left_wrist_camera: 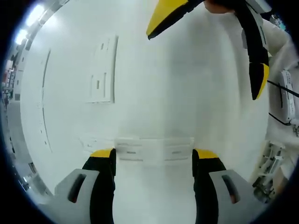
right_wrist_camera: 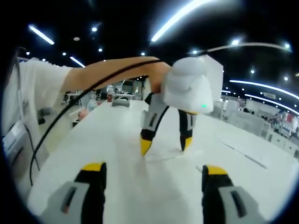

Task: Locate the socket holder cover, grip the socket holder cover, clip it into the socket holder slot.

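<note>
With the left gripper (left_wrist_camera: 154,156) clamping the socket holder cover (left_wrist_camera: 154,150) endwise and the right gripper (right_wrist_camera: 154,175) gaping empty, a tilt risks it popping free.

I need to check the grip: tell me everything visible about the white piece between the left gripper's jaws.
The socket holder cover is a flat, long white piece, plastic by its look, with two small dark slots on its face. It lies crosswise on the white table, level in the left gripper view. The left gripper spans it, one yellow-tipped jaw at each end, seemingly touching. Whether it is lifted off the table cannot be told.
</note>
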Available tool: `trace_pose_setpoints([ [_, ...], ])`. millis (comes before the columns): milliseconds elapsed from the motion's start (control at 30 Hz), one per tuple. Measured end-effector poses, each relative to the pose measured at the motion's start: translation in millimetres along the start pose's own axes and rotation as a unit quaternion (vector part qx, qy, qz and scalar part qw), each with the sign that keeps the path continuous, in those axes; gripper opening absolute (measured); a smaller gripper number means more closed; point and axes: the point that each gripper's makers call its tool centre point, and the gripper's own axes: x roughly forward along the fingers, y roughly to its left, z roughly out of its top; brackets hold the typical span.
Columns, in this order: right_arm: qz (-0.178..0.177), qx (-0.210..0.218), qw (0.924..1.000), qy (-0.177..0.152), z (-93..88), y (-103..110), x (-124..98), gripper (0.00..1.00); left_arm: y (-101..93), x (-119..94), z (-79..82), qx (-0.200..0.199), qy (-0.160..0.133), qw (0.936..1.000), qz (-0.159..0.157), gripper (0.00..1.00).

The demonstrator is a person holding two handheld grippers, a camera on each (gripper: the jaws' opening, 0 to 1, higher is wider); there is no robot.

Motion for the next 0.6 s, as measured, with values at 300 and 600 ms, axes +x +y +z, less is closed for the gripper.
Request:
trace_pose_setpoints([
  [300, 0.000, -0.002, 1.0000, 0.001, 0.3, -0.2, -0.1, 0.84, 2.7, 0.2, -0.8, 0.000, 0.002, 1.0000, -0.001, 0.65],
  [600, 0.002, -0.003, 1.0000, 0.003, -0.5, 1.5, 0.1, 0.84, 3.0, 0.7, -0.5, 0.001, 0.007, 1.0000, -0.003, 0.65],
])
